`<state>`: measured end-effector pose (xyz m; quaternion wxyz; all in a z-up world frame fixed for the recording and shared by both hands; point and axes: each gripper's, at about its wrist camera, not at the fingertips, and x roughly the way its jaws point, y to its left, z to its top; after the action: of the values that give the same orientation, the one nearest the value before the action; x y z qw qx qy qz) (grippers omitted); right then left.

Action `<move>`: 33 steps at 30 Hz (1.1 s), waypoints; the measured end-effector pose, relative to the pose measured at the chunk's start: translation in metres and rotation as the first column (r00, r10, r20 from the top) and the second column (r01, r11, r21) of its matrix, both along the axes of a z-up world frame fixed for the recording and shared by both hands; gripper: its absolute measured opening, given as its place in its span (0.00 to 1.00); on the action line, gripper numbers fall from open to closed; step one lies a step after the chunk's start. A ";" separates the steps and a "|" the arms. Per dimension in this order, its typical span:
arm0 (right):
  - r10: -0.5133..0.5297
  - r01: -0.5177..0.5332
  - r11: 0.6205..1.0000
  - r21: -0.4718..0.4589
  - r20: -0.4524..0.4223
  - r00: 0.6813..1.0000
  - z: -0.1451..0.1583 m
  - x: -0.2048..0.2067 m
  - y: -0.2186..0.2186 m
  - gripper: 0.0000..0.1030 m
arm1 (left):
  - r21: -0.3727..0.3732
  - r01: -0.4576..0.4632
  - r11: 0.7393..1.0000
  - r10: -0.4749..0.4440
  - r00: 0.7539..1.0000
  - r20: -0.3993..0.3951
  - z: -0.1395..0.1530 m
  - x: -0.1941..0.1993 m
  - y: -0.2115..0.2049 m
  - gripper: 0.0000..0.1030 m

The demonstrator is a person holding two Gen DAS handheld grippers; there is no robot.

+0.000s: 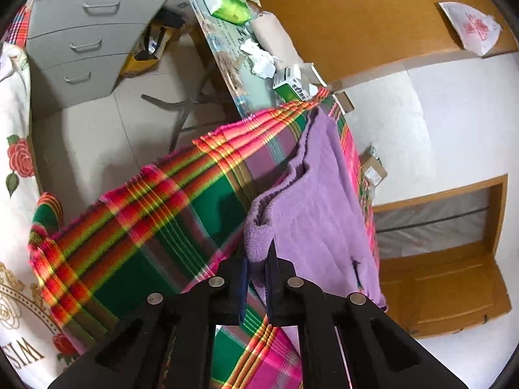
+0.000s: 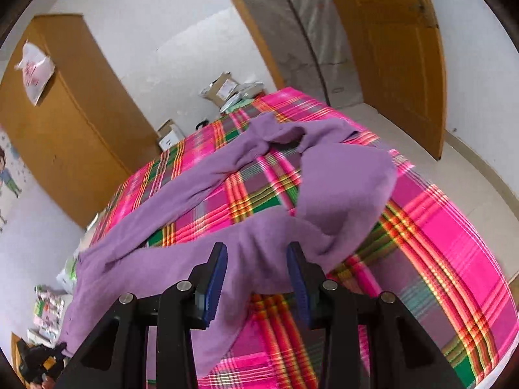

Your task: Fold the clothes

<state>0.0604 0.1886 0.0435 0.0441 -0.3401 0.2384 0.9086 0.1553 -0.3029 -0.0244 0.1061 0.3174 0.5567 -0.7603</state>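
Note:
A purple knit garment lies spread on the pink, green and red plaid bedcover. One sleeve stretches toward the far side, and another part is bunched up at the right. My right gripper hovers open just over the garment's near part, with fabric showing between its blue-padded fingers. In the left wrist view the left gripper is shut on a thick edge of the purple garment, lifting it off the plaid cover. That gripper also shows at the right wrist view's lower left corner.
A grey drawer cabinet and a cluttered folding table stand beyond the bed. A wooden wardrobe is against the wall, and a wooden door stands open. Cardboard boxes sit on the floor. Floral bedding lies at the left.

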 end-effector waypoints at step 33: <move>-0.208 0.218 0.969 -0.117 0.090 0.974 -0.054 -0.042 0.111 0.42 | -0.305 0.109 0.946 -0.109 0.994 0.017 0.055 0.006 0.057 0.20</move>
<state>0.0187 0.2997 -0.0105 0.1292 -0.3493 0.3284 0.8680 0.1618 -0.2455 0.0307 0.1116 0.3275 0.4139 -0.8420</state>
